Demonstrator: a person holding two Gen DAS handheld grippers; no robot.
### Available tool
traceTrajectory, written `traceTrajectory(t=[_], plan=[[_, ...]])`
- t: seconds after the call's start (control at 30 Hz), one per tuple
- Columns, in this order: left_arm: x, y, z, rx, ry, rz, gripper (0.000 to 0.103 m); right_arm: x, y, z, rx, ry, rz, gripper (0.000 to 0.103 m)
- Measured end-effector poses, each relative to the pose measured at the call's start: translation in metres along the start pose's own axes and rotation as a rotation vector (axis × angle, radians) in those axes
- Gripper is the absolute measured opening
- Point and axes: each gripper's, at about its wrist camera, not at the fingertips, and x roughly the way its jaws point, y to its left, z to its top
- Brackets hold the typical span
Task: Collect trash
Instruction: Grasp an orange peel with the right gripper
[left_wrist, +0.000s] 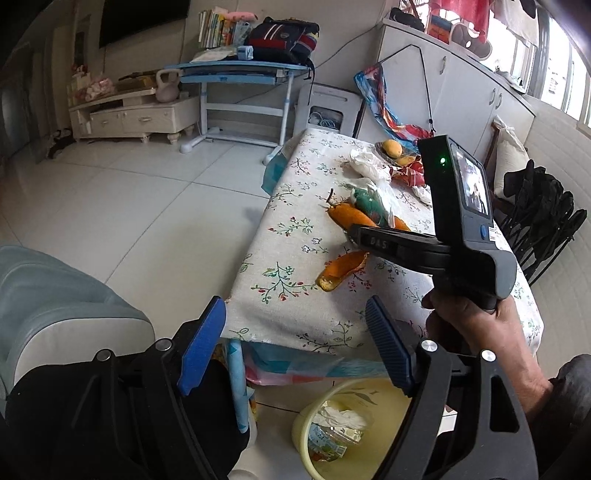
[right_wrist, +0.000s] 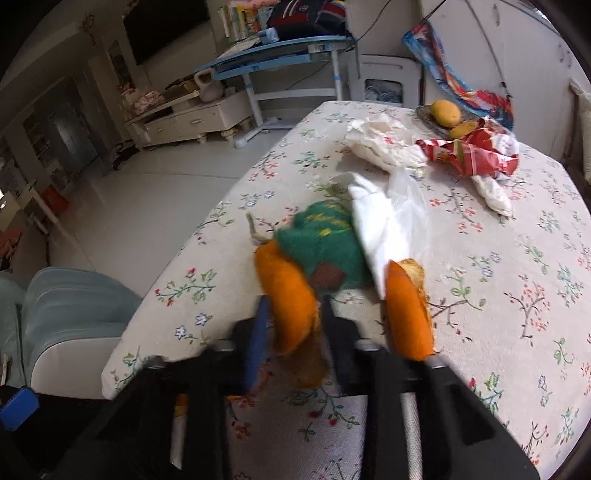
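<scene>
Trash here = orange peel pieces, wrappers & plastic bags strewn on the floral-cloth table (right_wrist: 517, 314). Nearest the right gripper (right_wrist: 291, 325) is a curved orange peel (right_wrist: 291, 306), sitting between its jaws, which have narrowed onto it; pads look pressed on its sides, tho the view is blurred. Peel prob. light, limp & a bit slick on the inner side, so best pinched across the mid-body, not the thin brown tip drooping toward the camera. Just right of the jaws lies a 2nd peel piece (right_wrist: 408, 314), bright orange w/ a pale ragged end. Ahead of the fingers, a green wrapper (right_wrist: 325, 243) w/ a thin white bag (right_wrist: 384, 221) over it: both weightless, crinkly, easy to grab anywhere. Farther ahead & right: crumpled white plastic (right_wrist: 380, 144), a red foil pack (right_wrist: 476, 155), two yellow mangoes (right_wrist: 447, 112) (prob. not trash). Left gripper (left_wrist: 295, 347) stands wide, nothing between its blue pads (left_wrist: 201, 347); ahead of it lies a 3rd peel (left_wrist: 341, 271) near the table edge, and below its right finger a yellow bucket (left_wrist: 306, 443) on the floor, some trash already in it.
</scene>
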Motion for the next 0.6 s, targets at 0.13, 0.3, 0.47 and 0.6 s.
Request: traceTrajectory(t=[0.13, 0.3, 0.47, 0.6], plan=[[0.006, 0.001, 0.01, 0.008, 0.011, 0.005, 0.077, -0.014, 0.003, -0.005, -0.039, 0.001, 0.031, 0.019], [0.018, 0.001, 0.027, 0.033, 0.026, 0.026, 0.077, -0.046, -0.009, -0.016, -0.045, -0.017, 0.085, 0.019], [0.031, -0.004, 0.039, 0.072, 0.054, 0.031, 0.077, -0.076, -0.035, -0.026, -0.012, -0.045, 0.079, 0.019], [0.044, -0.017, 0.043, 0.129, 0.089, 0.016, 0.077, -0.092, -0.063, -0.04, 0.056, -0.063, 0.045, 0.019]])
